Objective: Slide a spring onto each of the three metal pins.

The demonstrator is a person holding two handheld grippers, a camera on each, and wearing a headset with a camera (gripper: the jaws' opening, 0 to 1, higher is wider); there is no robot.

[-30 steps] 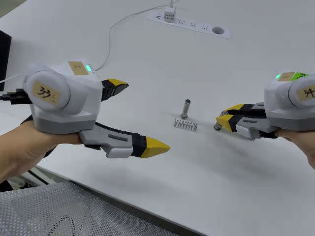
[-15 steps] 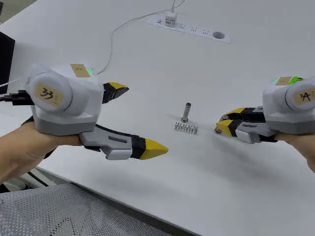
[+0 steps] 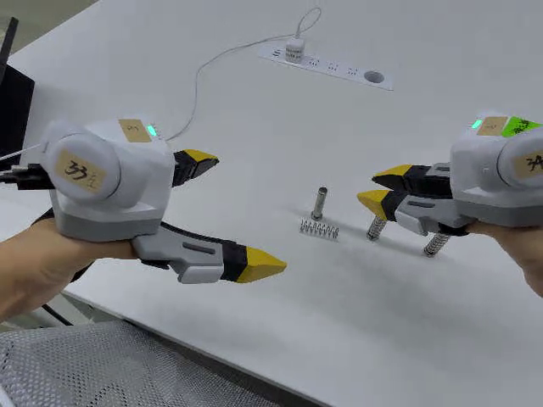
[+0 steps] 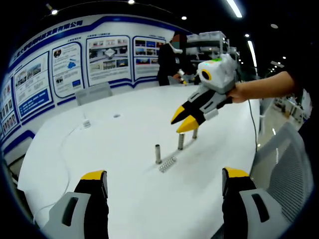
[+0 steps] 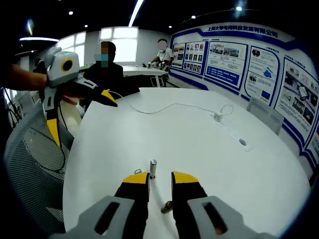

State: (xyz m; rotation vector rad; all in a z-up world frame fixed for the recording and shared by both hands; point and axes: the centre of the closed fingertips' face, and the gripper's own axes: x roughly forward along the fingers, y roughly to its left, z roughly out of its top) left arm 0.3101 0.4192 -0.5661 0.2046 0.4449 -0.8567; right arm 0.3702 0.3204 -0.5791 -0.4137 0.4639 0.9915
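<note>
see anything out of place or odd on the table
One spring lies flat on the table beside the bare pin, not slid onto it. The other two pins already carry springs. Nothing looks damaged or spilled.

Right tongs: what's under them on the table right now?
A spring-covered pin stands below the tips of the right tongs, a second spring-covered pin below their body. The tongs hide both tops in the head view, so whether the springs are fully seated cannot be seen.
</note>
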